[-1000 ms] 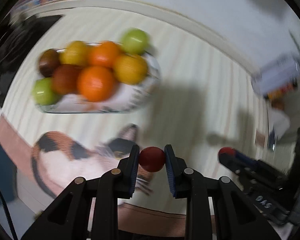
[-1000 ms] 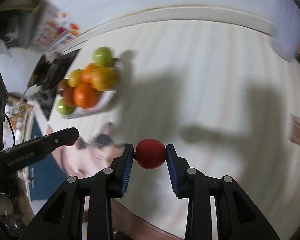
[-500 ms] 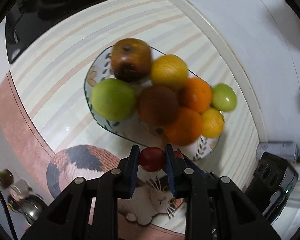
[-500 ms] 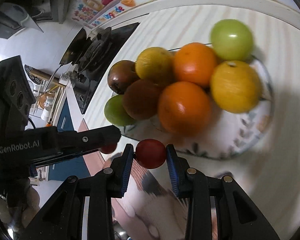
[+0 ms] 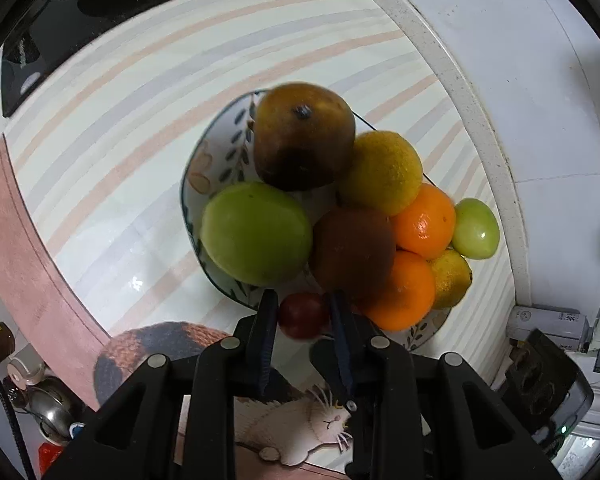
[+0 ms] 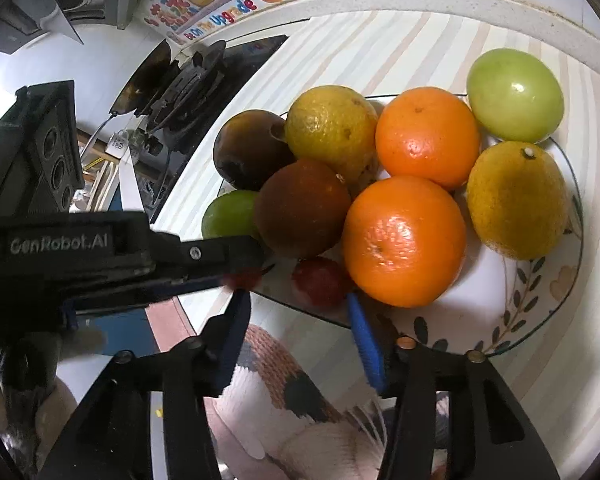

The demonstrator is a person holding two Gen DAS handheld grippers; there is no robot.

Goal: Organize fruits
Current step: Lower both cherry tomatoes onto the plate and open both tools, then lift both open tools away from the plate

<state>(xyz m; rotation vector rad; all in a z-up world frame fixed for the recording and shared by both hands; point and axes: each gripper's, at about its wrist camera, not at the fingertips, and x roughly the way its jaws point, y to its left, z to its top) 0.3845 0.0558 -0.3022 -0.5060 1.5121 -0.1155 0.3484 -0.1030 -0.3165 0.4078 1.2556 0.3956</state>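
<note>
Right hand-held gripper [image 6: 296,316] sat released behind its red fruit [image 6: 319,281]; left hand-held gripper [image 5: 303,334] clenched another red fruit [image 5: 303,315] at the bowl [image 5: 204,168] rim, lower centre.

White plate [image 6: 540,312] with dark leaf sprigs and dark rim line; on it two oranges [image 6: 404,240], two yellow citrus [image 6: 516,200], two green fruits [image 6: 514,94], two brown ones [image 5: 300,136]. Small red fruits [image 5: 303,315] between blue-padded black fingers [image 6: 364,344]. Tablecloth [image 5: 120,120] white with pink-grey stripes and calico cat print [image 6: 292,396].
</note>
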